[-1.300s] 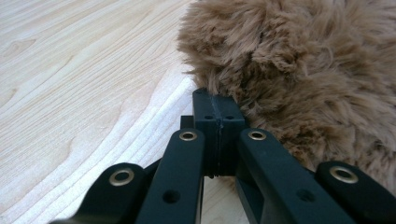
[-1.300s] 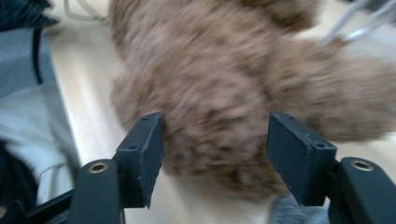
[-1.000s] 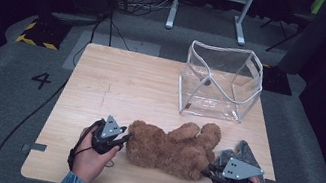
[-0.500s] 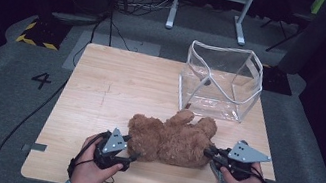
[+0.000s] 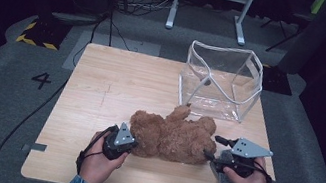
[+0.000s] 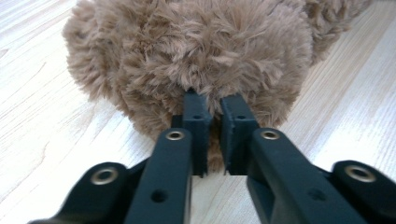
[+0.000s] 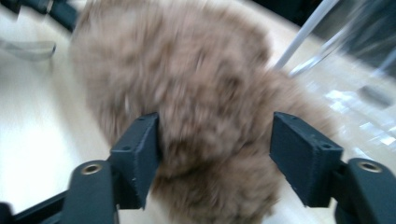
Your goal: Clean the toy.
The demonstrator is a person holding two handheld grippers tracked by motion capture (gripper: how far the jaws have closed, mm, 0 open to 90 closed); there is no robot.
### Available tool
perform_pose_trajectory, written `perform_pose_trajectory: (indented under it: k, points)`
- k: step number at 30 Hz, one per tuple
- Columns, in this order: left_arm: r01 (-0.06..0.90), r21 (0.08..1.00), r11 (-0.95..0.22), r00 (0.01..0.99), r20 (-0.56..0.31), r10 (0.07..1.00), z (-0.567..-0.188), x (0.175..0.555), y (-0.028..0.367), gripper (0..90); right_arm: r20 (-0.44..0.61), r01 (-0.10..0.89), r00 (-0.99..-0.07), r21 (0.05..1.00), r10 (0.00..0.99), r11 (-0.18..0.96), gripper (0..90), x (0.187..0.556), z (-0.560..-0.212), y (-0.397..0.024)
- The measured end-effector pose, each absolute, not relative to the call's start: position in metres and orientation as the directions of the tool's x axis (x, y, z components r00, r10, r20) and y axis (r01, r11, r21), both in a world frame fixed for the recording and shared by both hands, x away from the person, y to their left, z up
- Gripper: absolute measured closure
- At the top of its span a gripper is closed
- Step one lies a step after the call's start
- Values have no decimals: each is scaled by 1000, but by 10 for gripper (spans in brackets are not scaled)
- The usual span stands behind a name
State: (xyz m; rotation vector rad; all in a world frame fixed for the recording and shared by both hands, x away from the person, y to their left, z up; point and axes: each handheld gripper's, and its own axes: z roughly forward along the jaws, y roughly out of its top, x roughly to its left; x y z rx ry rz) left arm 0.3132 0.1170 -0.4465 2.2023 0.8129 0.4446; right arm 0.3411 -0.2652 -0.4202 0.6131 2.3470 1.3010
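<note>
The table carried a clear bag at its far right, and the bear lay near the front edge, between both grippers. To bag it well, both ends needed firm holds before lifting. The left gripper had just closed, pinching fur. The right gripper had just opened, its jaws straddling the bear, one touching.

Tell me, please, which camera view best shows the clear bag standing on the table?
The high view: the clear bag stands whole and open at the far right of the table, just beyond the teddy bear. The right gripper view catches a blurred corner of it behind the bear. The left gripper view looks at fur and tabletop.
</note>
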Motion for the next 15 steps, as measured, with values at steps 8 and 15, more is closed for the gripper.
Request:
perform_pose_trajectory:
  k: [8,15]
  points:
    - [419,730,-540,737,74,672,-446,314,114,864,-150,118,-896,828,419,549,605,336,-433,-257]
    - [439,724,-533,753,28,658,-436,307,124,887,-111,149,-898,835,426,530,830,325,-401,-243]
